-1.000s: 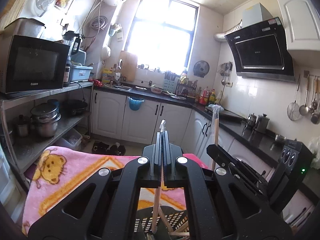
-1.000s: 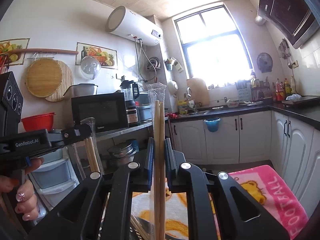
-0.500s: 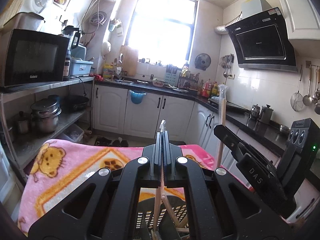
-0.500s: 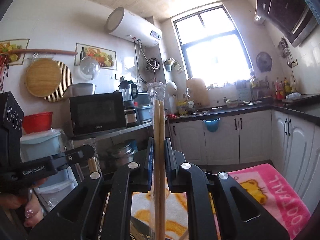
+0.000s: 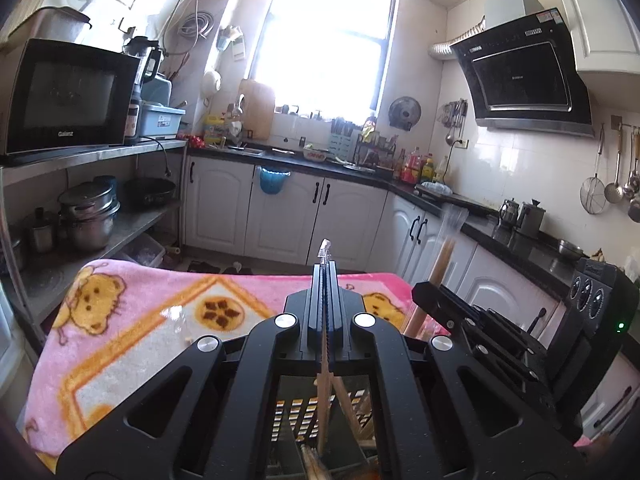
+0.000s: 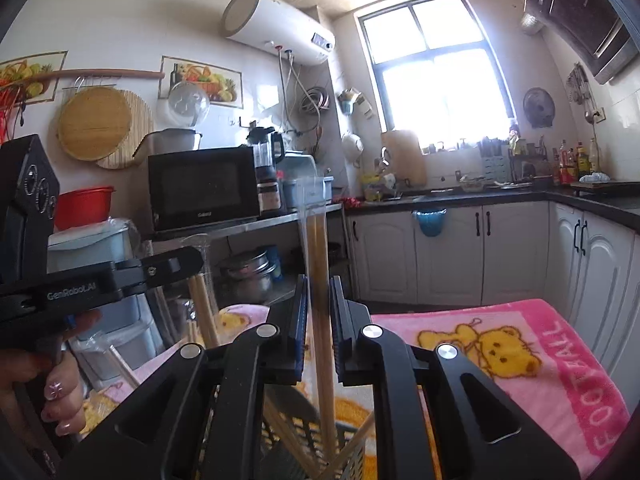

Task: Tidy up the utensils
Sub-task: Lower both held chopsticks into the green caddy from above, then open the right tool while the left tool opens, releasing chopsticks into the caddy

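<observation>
My left gripper (image 5: 325, 276) is shut on a pair of wooden chopsticks (image 5: 322, 384) in a clear wrapper, held upright. Its lower end reaches into a black slotted basket (image 5: 296, 412) that holds several loose chopsticks. My right gripper (image 6: 318, 300) is shut on a second wrapped pair of chopsticks (image 6: 317, 248), also upright, with the lower end inside the same basket (image 6: 298, 426). The right gripper (image 5: 460, 312) shows at the right of the left wrist view with its pair (image 5: 442, 258). In the right wrist view the left gripper (image 6: 172, 260) and a hand (image 6: 60, 384) appear at the left.
The basket stands on a pink bear-print blanket (image 5: 120, 320) covering the table. A steel shelf with a microwave (image 5: 64, 96) and pots (image 5: 88, 216) lies to the left. White cabinets and a black counter (image 5: 520, 248) run behind and to the right.
Both grippers have sunk toward the basket with their chopsticks, so more of the blanket and basket shows. Both stay shut on their pairs.
</observation>
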Tool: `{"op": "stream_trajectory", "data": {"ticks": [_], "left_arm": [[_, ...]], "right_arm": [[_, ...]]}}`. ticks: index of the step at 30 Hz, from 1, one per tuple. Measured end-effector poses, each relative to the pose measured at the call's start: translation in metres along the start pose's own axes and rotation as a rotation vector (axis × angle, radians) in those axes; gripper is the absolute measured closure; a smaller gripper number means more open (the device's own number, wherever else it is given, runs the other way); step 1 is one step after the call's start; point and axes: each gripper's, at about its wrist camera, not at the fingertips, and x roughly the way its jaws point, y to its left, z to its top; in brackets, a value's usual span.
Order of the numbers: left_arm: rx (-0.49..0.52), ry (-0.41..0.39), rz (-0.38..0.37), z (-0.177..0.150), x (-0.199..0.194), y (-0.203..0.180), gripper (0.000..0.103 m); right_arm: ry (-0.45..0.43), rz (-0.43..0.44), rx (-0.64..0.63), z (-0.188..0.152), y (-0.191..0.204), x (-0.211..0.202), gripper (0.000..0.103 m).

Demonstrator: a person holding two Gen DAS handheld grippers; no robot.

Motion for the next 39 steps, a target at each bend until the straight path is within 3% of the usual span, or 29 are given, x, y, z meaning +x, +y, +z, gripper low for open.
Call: {"op": "stream_trajectory", "data": {"ticks": [13, 16, 18, 23, 39], "left_arm": [[-0.013, 0.09, 0.014, -0.019, 0.0, 0.001, 0.103], [-0.017, 0.117, 0.023, -0.022, 0.0, 0.001, 0.103], [-0.022, 0.139, 0.031, -0.025, 0.0, 0.001, 0.099], [-0.035, 0.175, 0.044, -0.03, -0.005, 0.003, 0.079], [-0.064, 0.194, 0.063, -0.036, -0.048, -0.002, 0.035]], "right_arm": [[0.115, -0.024, 0.064, -0.002, -0.01, -0.022, 0.09], [0.141, -0.034, 0.092, -0.004, -0.014, -0.03, 0.081], [0.163, -0.045, 0.09, -0.004, -0.013, -0.036, 0.075], [0.202, -0.055, 0.093, -0.008, -0.012, -0.05, 0.066], [0.273, -0.074, 0.099, -0.023, -0.004, -0.082, 0.047]]}}
